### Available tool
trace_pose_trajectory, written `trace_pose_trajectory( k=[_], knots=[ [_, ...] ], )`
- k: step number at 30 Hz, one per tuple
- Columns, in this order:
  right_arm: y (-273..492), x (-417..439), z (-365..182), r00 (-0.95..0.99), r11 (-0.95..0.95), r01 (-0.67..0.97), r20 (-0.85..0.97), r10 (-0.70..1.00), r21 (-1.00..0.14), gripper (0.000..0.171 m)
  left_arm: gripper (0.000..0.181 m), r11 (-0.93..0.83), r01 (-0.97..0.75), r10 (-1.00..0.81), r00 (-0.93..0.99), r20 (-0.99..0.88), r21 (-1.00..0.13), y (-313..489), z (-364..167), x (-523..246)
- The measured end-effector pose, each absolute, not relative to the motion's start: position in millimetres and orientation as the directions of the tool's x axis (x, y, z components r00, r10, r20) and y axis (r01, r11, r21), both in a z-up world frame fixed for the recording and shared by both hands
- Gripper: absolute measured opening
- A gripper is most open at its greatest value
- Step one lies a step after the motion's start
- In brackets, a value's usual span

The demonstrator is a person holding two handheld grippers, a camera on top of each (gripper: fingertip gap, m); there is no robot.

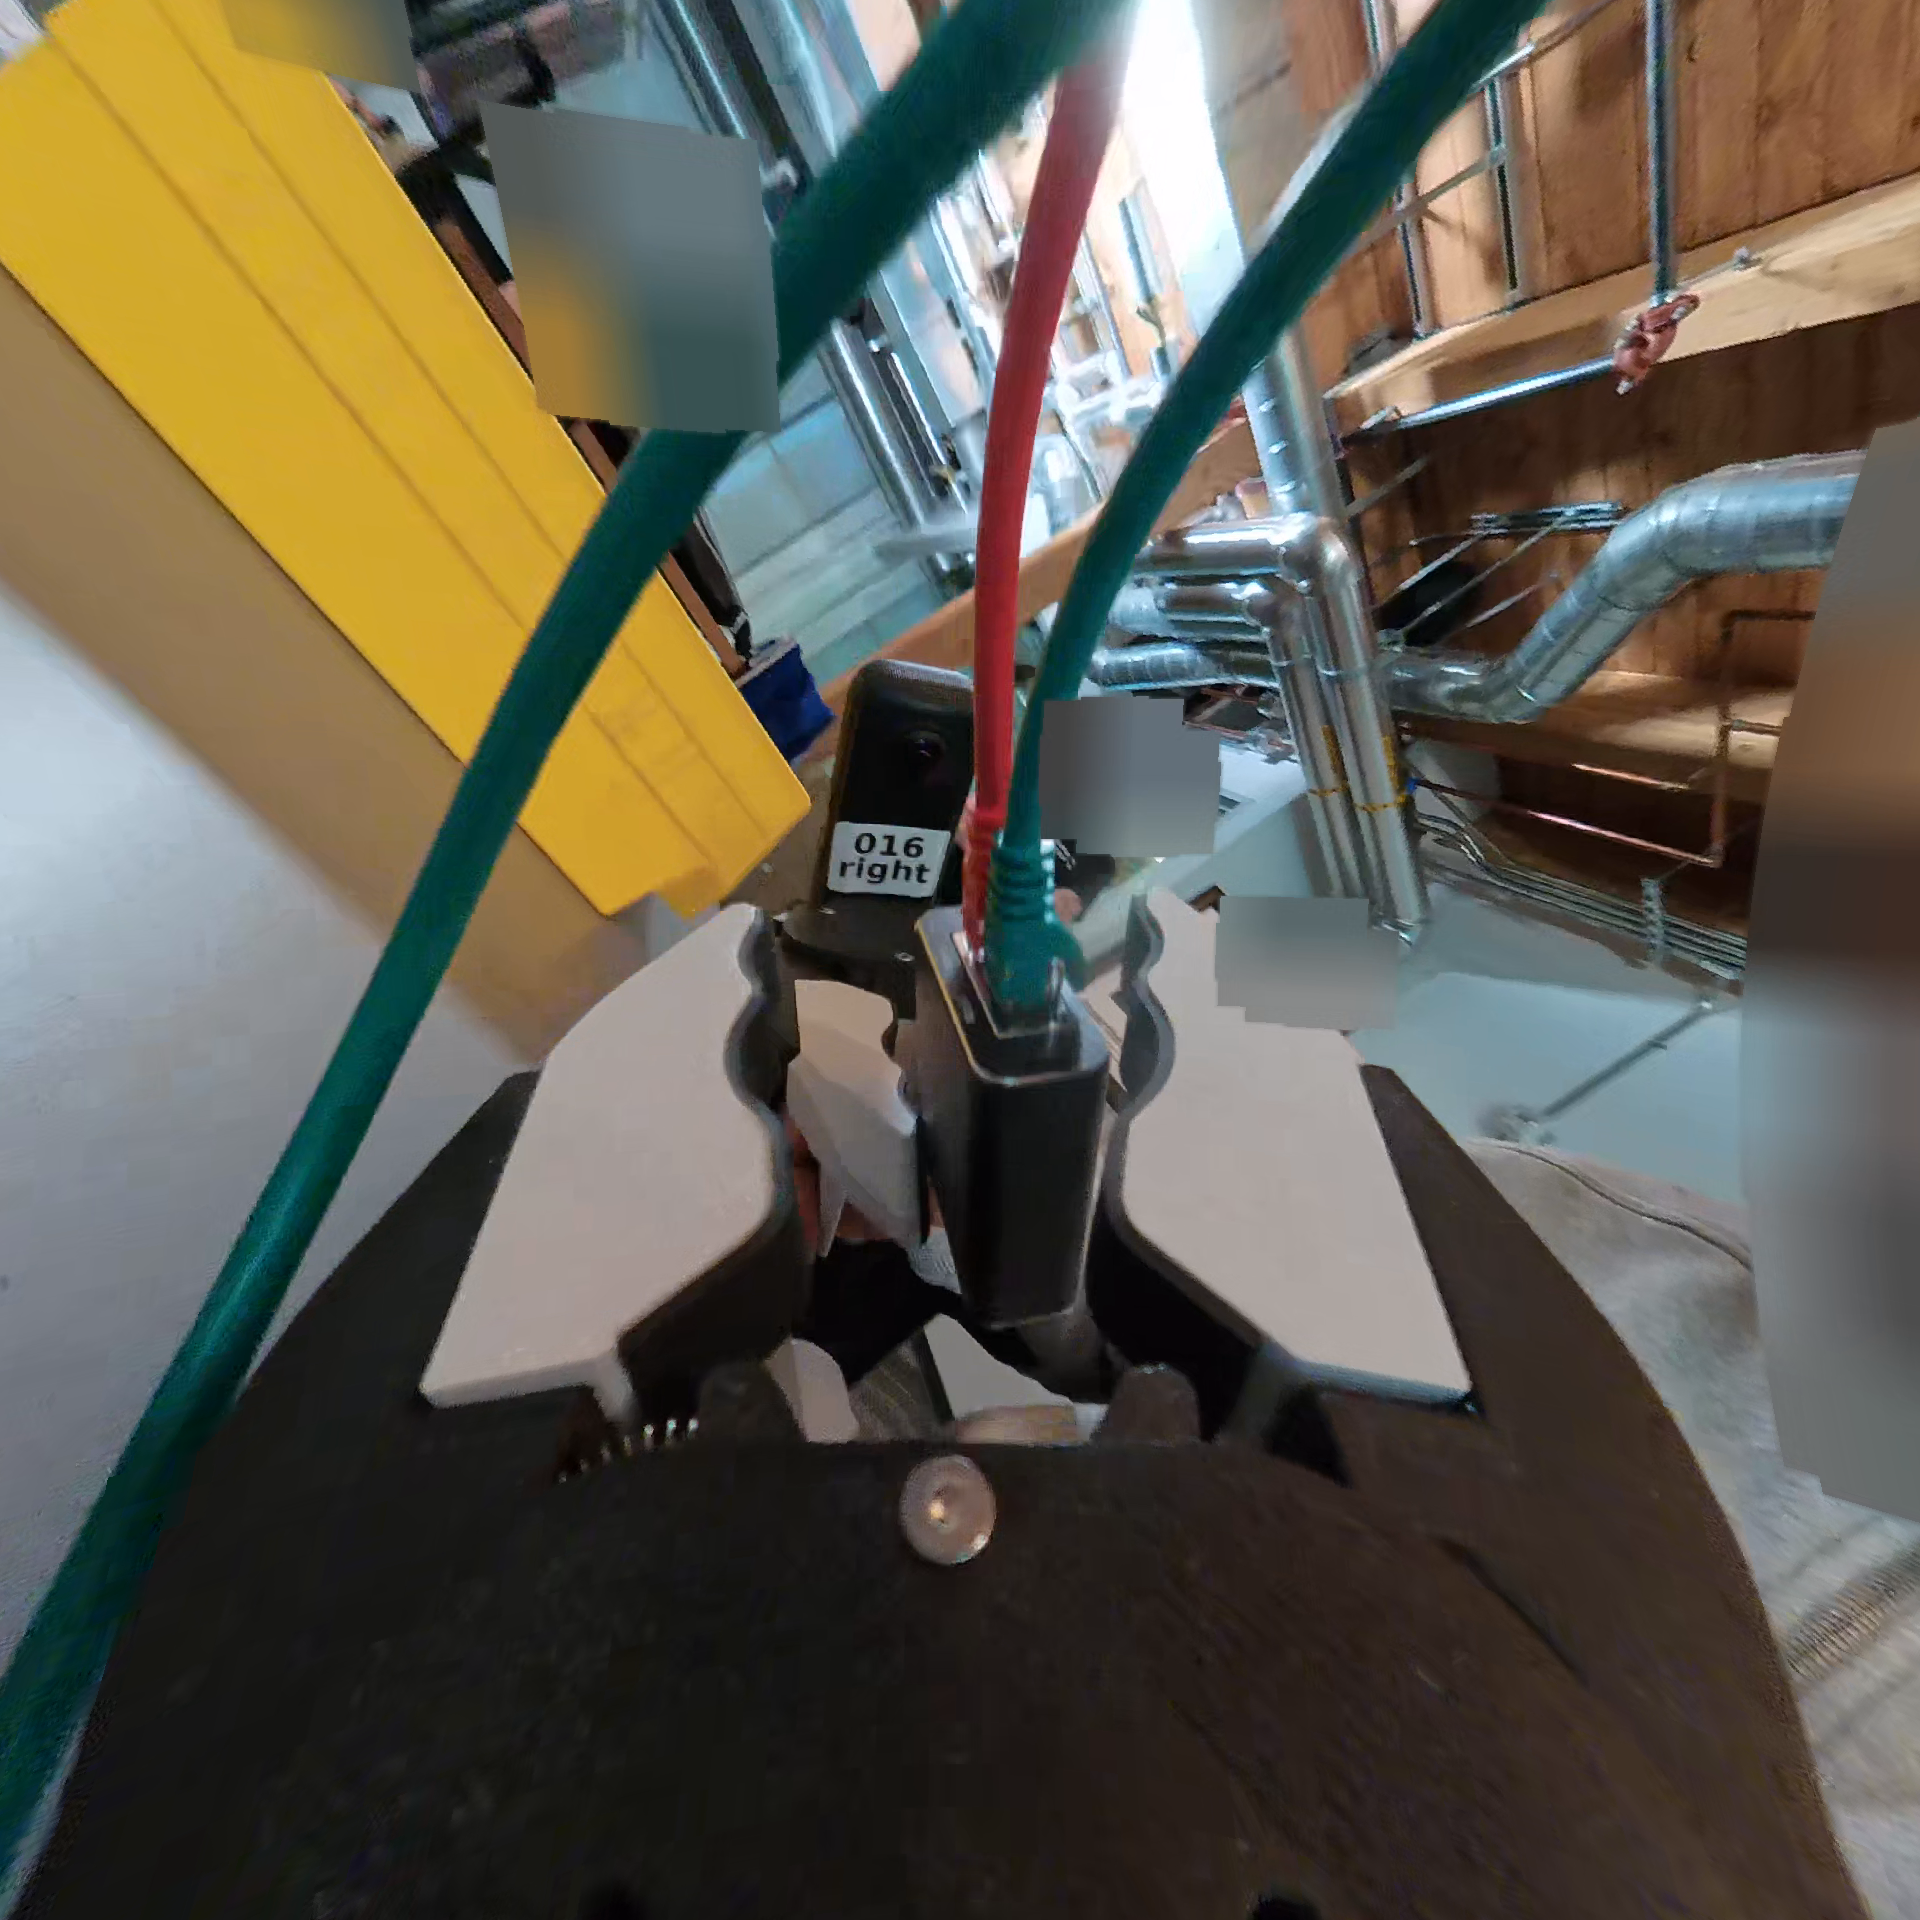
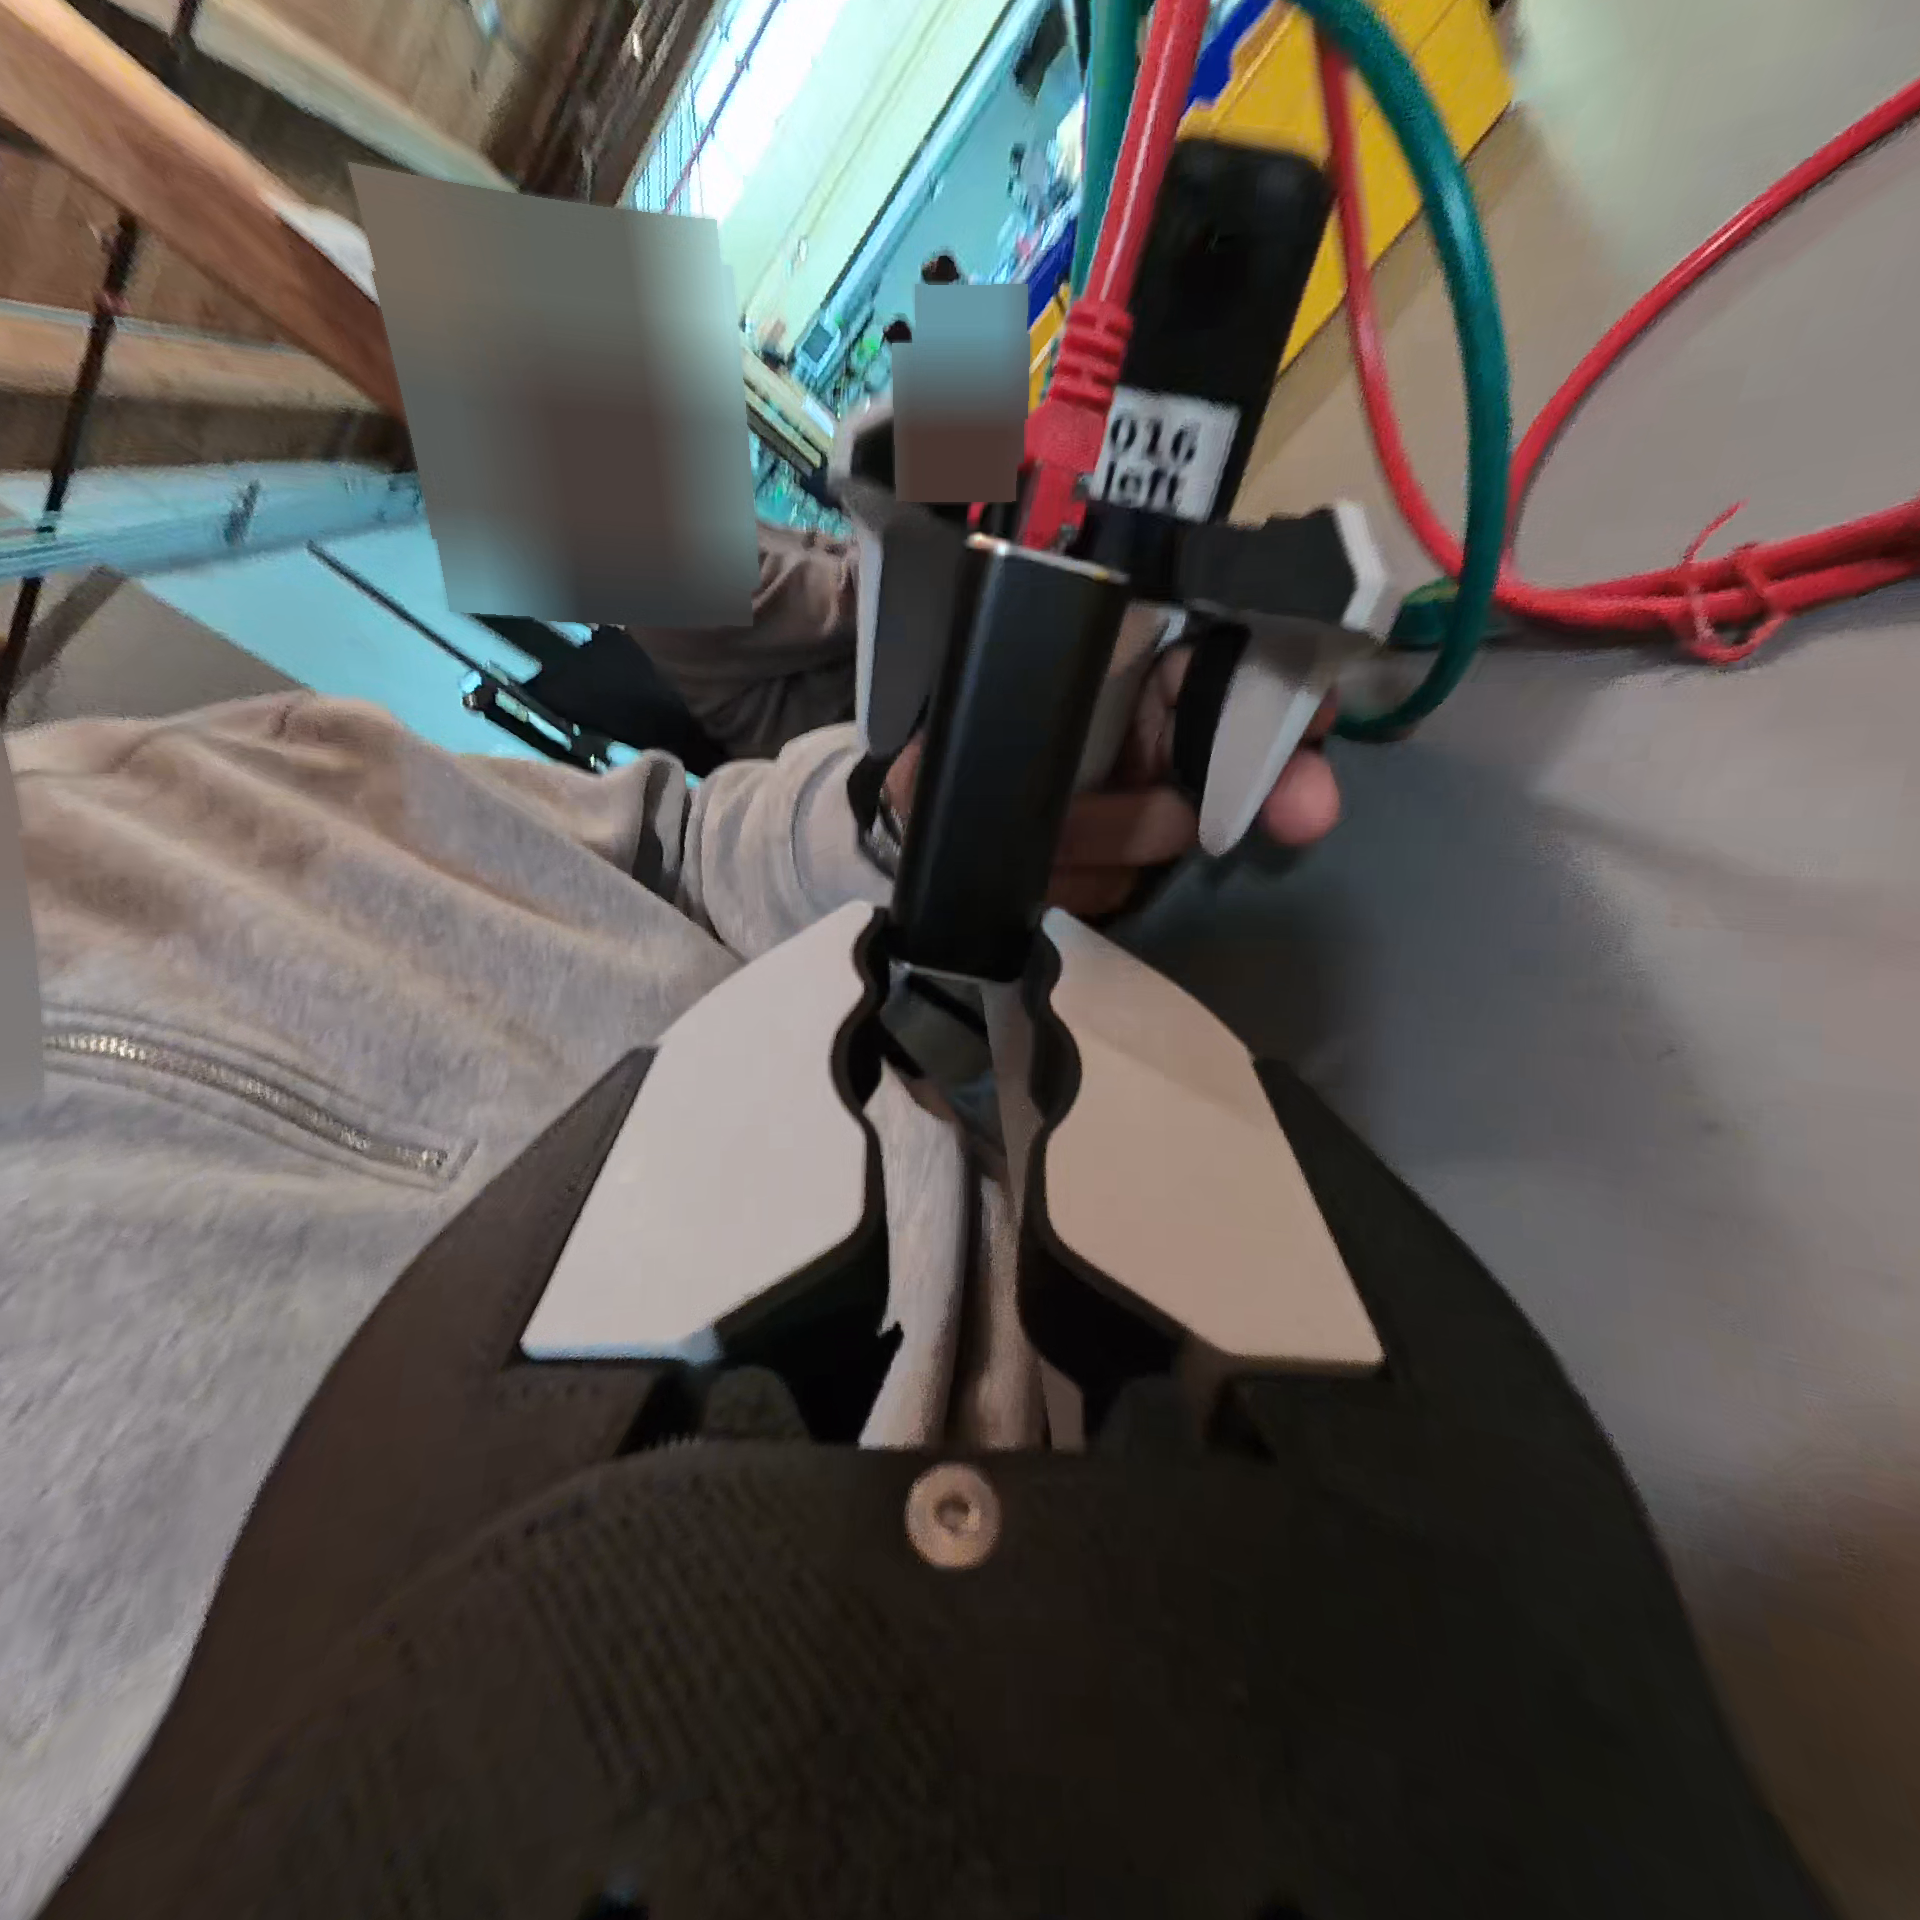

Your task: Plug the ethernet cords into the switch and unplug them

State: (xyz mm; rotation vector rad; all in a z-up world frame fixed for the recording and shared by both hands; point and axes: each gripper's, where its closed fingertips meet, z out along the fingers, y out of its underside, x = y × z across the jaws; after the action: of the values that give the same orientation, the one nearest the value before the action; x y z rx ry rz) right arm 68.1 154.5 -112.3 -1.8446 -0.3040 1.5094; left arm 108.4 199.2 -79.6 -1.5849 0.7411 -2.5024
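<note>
Workshop pipes behind. Right claw [image 2: 956,961] clamps switch [image 2: 997,748]; left claw [image 1: 951,1013] gapes around it. Close squarely on green plug [image 1: 1023,930], pull straight.

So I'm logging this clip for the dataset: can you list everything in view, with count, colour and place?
switch: one, black, held up between both tongs.
green cords: at least one, plugged into the switch's top; green cable also loops across the left wrist view.
red cords: at least one, plugged beside the green; more red cable tied in a bundle on the grey surface.
yellow bin: one, behind the cords.
metal pipes: several, silver, under the wooden ceiling.
grey sleeve: person's, left in the right wrist view.
left tongs: open around the switch.
right tongs: shut on the switch's lower end.
</note>
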Motion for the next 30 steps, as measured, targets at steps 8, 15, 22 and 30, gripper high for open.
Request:
trace_pose_trajectory(
  k=[8, 15, 22, 30],
  knots=[
    [151.5, 57.2, -125.8, 0.289, -0.758, -0.158, -0.763, 0.578, -0.633, 0.024, 0.018, -0.822, -0.291, -0.326, -0.464, 0.823, -0.49, 196.4, -83.0, 94.7],
    [159.4, 67.1, -99.6, 0.247, -0.674, -0.272, -0.727, 0.641, -0.687, 0.025, 0.013, -0.844, -0.157, -0.396, -0.462, 0.794, -0.512, 205.6, -62.3, 90.4],
    [146.2, 77.4, -43.6, 0.175, -0.429, -0.422, -0.536, 0.826, -0.799, 0.016, 0.014, -0.927, 0.0, -0.3, -0.601, 0.74, -0.376, 196.2, -6.0, 71.8],
    [162.7, 96.1, -46.6, 0.193, -0.456, -0.516, -0.617, 0.763, -0.725, 0.021, 0.013, -0.93, 0.365, -0.211, -0.417, 0.884, -0.05, 320.1, -68.4, 30.2]
  ],
)
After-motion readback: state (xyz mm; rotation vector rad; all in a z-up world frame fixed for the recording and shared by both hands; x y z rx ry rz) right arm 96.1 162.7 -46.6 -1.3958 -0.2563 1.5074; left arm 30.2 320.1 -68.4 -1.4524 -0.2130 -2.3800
